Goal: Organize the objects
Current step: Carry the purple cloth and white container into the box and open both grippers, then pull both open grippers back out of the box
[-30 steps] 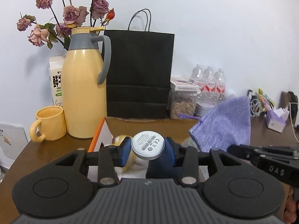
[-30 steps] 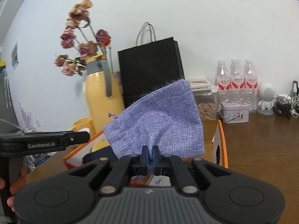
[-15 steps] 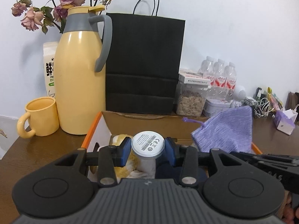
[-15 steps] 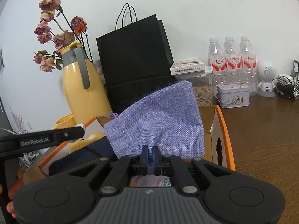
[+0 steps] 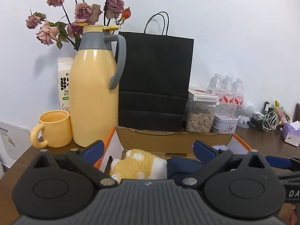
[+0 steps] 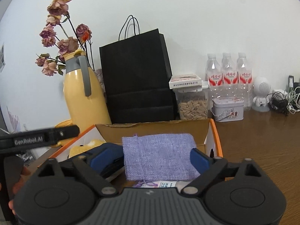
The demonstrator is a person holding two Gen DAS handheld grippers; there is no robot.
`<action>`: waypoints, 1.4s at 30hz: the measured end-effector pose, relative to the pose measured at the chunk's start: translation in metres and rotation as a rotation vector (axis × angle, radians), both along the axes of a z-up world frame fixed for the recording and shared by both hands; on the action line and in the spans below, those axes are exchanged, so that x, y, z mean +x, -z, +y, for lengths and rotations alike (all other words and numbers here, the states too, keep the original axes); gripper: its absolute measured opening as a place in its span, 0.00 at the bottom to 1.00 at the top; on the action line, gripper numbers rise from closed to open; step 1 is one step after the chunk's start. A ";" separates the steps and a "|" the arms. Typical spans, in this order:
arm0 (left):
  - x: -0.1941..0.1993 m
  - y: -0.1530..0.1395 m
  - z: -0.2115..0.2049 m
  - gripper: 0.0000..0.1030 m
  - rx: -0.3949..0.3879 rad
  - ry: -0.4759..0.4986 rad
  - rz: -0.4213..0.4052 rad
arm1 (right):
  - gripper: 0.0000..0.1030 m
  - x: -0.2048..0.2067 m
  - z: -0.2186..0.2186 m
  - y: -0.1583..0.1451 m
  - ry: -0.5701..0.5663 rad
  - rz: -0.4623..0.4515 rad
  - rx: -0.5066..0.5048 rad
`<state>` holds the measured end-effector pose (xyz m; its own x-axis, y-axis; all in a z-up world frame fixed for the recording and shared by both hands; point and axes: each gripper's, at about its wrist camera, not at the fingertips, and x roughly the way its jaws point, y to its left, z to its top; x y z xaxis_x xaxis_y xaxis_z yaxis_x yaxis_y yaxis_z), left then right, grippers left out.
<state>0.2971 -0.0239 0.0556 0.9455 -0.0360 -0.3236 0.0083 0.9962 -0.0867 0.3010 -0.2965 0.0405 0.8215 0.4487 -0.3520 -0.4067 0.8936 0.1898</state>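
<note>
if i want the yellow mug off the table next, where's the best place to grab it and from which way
Probably the yellow mug by its rim wall, from above. It stands upright with its mouth open, so one finger can go inside and one outside on the bare front wall. Its handle loops out to the left, and the yellow jug crowds its right side, so a sideways approach looks tighter.

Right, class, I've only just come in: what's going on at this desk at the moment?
A person holding a gripper in each hand is sorting things into an orange-edged cardboard box. The right gripper has its jaws opening, and the purple cloth pouch lies loose between them in the box. The left gripper is also opening, over a yellow and white plush toy in the box, with nothing gripped. The yellow jug and black paper bag stand behind, untouched.
</note>
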 end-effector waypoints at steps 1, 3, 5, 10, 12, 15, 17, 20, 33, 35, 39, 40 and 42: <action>-0.001 -0.001 0.001 1.00 -0.003 -0.002 -0.001 | 1.00 -0.001 0.000 0.000 0.006 -0.004 -0.005; -0.002 -0.001 0.001 1.00 -0.007 -0.003 -0.002 | 1.00 -0.002 -0.001 -0.001 0.012 -0.011 -0.009; -0.003 -0.001 0.002 1.00 -0.007 -0.006 -0.004 | 1.00 -0.003 -0.002 -0.002 0.015 -0.015 -0.009; -0.008 -0.002 0.003 1.00 -0.009 -0.001 -0.015 | 1.00 -0.006 -0.002 -0.002 0.026 -0.024 -0.015; -0.011 -0.003 0.003 1.00 -0.010 0.000 -0.021 | 1.00 -0.008 -0.003 -0.003 0.029 -0.031 -0.015; -0.015 -0.004 0.003 1.00 -0.012 0.002 -0.030 | 1.00 -0.012 -0.004 -0.005 0.035 -0.043 -0.015; -0.018 -0.006 0.001 1.00 -0.003 0.006 -0.026 | 1.00 -0.014 -0.005 -0.006 0.036 -0.050 -0.016; -0.027 -0.011 -0.002 1.00 0.002 0.024 -0.045 | 1.00 -0.019 -0.005 -0.008 0.034 -0.062 -0.022; -0.091 -0.026 0.007 1.00 0.008 0.057 -0.084 | 1.00 -0.072 -0.013 -0.027 0.032 -0.125 -0.053; -0.101 -0.026 0.010 1.00 0.010 0.056 -0.078 | 1.00 -0.084 -0.013 -0.027 0.033 -0.123 -0.069; -0.123 -0.021 0.018 1.00 0.015 0.050 -0.044 | 1.00 -0.106 -0.015 -0.023 0.007 -0.097 -0.070; -0.128 -0.020 0.020 1.00 0.017 0.048 -0.033 | 1.00 -0.111 -0.015 -0.021 0.002 -0.089 -0.072; -0.140 -0.016 0.025 1.00 0.022 0.043 -0.016 | 1.00 -0.123 -0.015 -0.018 -0.006 -0.079 -0.079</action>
<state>0.1575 0.0009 0.0712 0.9484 -0.0694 -0.3095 0.0519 0.9966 -0.0645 0.1781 -0.3119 0.0583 0.8454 0.4271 -0.3208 -0.4230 0.9020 0.0860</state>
